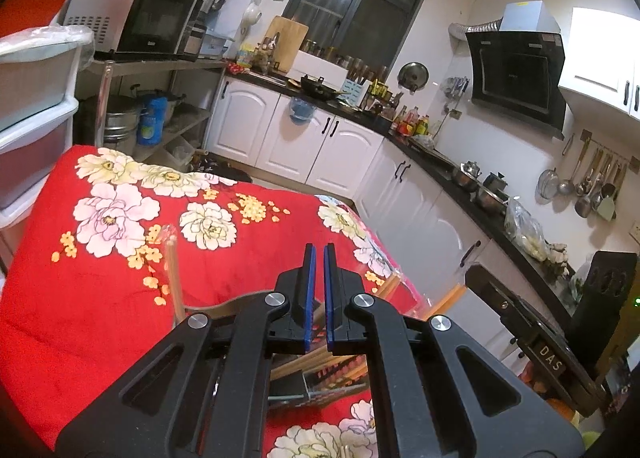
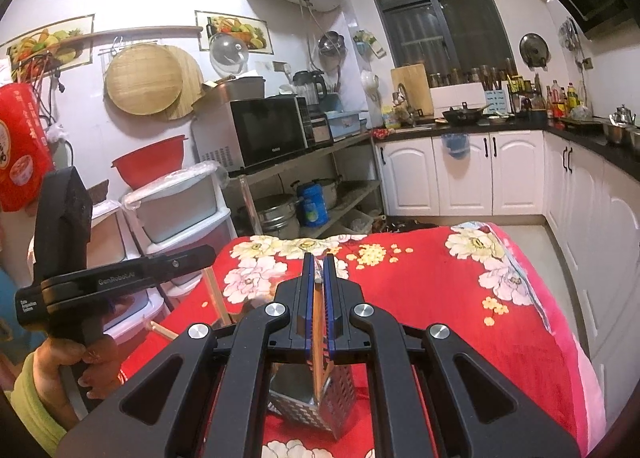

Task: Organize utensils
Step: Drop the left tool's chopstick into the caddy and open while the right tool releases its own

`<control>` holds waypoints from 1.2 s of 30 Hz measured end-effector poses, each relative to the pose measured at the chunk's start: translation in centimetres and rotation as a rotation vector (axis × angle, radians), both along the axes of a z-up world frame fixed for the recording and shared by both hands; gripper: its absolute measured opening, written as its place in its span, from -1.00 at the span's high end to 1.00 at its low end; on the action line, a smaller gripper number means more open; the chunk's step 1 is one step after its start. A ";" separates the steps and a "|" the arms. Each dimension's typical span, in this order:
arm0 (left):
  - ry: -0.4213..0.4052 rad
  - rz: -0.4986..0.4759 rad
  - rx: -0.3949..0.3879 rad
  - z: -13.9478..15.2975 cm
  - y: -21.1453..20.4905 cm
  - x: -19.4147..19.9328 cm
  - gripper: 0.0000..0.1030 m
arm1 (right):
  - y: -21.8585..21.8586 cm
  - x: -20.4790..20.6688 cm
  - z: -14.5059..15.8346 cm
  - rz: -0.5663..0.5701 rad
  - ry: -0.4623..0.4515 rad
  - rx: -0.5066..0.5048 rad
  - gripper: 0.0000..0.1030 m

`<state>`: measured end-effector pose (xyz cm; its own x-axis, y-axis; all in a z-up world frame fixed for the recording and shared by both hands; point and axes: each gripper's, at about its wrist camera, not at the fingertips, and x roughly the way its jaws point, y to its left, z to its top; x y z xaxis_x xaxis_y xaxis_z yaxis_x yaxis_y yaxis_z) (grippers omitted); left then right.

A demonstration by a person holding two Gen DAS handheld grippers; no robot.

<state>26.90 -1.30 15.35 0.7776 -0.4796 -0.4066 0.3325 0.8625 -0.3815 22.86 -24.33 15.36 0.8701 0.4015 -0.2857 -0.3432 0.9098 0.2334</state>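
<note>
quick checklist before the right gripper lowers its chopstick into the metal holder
1. Right gripper shut on a chopstick: ok.
2. Chopstick's lower end aimed at the perforated metal holder: ok, it points at the opening.
3. Chopstick tip already inside the holder: cannot tell, the gripper body hides it.
4. Holder upright on the red floral cloth: ok.
5. Left gripper clear of the right one's path: ok, it is off to the side.
6. Left gripper shut on nothing: cannot tell, chopsticks show below its fingers.
</note>
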 end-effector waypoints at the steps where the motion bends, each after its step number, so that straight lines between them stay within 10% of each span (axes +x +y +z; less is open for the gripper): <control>1: 0.002 0.001 -0.001 -0.1 0.1 -0.1 1.00 | 0.0 0.0 -0.1 0.001 0.004 0.001 0.90; 11: 0.032 -0.023 -0.007 -0.9 0.2 -1.2 0.92 | -0.4 -0.4 -1.6 -0.008 0.051 0.001 0.70; 36: 0.092 -0.054 0.004 -3.6 0.5 -5.0 -0.35 | -1.8 -2.1 -3.7 -0.034 0.108 0.012 0.18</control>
